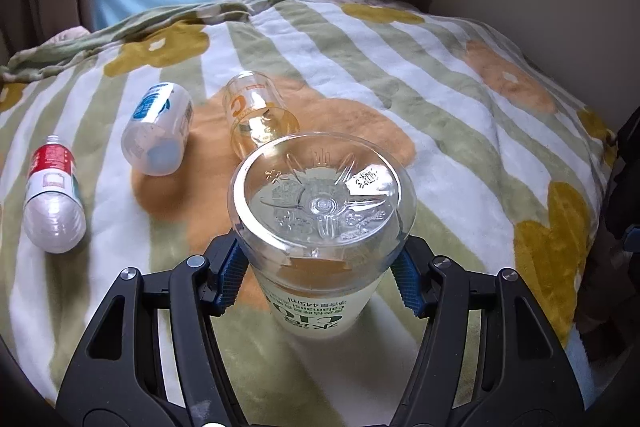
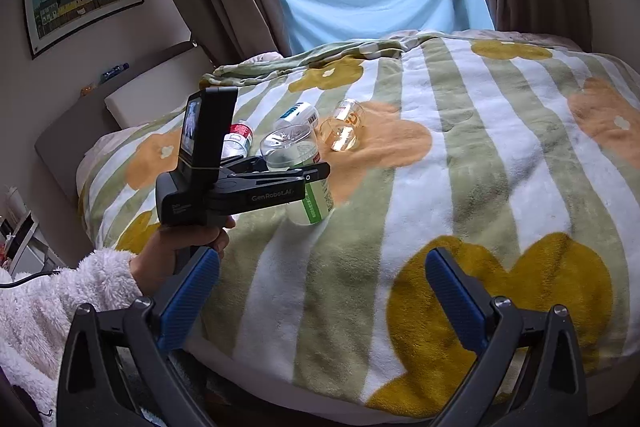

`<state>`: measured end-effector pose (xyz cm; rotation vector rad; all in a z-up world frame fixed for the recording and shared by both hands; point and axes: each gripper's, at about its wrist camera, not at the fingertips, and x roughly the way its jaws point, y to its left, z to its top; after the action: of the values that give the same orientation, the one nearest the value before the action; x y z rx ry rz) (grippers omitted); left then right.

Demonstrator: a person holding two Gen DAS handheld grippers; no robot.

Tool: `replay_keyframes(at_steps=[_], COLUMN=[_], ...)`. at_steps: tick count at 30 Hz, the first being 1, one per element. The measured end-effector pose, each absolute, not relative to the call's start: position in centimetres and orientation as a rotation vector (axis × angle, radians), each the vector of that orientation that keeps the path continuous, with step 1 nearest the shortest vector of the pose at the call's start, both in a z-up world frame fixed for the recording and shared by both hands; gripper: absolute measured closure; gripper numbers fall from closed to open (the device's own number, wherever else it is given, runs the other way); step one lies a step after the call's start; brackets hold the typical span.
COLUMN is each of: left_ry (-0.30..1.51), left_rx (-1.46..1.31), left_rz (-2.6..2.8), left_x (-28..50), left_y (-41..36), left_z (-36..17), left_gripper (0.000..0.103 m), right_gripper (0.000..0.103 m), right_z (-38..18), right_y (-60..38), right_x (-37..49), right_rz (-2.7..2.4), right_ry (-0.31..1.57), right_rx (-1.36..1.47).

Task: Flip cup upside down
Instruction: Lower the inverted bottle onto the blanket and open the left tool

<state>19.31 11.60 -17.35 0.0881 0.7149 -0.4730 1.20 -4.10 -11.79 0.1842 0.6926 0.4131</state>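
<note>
Blue-padded fingers (image 1: 234, 267) of left gripper (image 1: 320, 279) clamping clear green-labelled plastic cup (image 1: 320, 211), base up, over striped flowered blanket on bed (image 1: 460, 115). Right gripper (image 2: 320, 291) hanging released, well apart. Risk: soft bedding tipping cup on release, rolling into amber plastic cup (image 1: 256, 119).

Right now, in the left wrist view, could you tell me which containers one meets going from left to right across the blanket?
Red-labelled bottle → blue-labelled bottle → orange-printed cup → green-labelled cup, base up, held in the left gripper.
</note>
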Motion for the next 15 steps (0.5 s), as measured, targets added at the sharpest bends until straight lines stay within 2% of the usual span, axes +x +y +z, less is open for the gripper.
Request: replay_keyframes(at_steps=[6,7,8,10,15], left_ry=[0.746,0.75,0.756,0.741,0.746], left_rx=[0.061,0.059,0.059,0.061,0.072], left_rz=[-0.467,-0.467,-0.458,-0.426,-0.433], left_x=[19.66,19.63,19.59,19.19,18.82], left_y=[11.86,11.84,11.84,11.91,12.07], left_z=[-17.42,-17.44,-17.45,-17.33,-17.03], left_gripper=[0.042,0.035,0.016,0.0,0.0], right_gripper=[0.0,0.0,0.0,0.0,0.0], right_z=[-11.81,-11.82,-11.83,-11.84,-11.82], right_y=[-3.72,-3.68,-3.64,-3.63,-3.59], right_x=[1.29,1.27,1.24,1.25,1.24], right_rz=[0.423,0.423,0.423,0.423,0.422], right_ry=[0.69,0.69,0.69,0.691,0.688], right_rx=[0.182,0.18,0.179,0.181,0.179])
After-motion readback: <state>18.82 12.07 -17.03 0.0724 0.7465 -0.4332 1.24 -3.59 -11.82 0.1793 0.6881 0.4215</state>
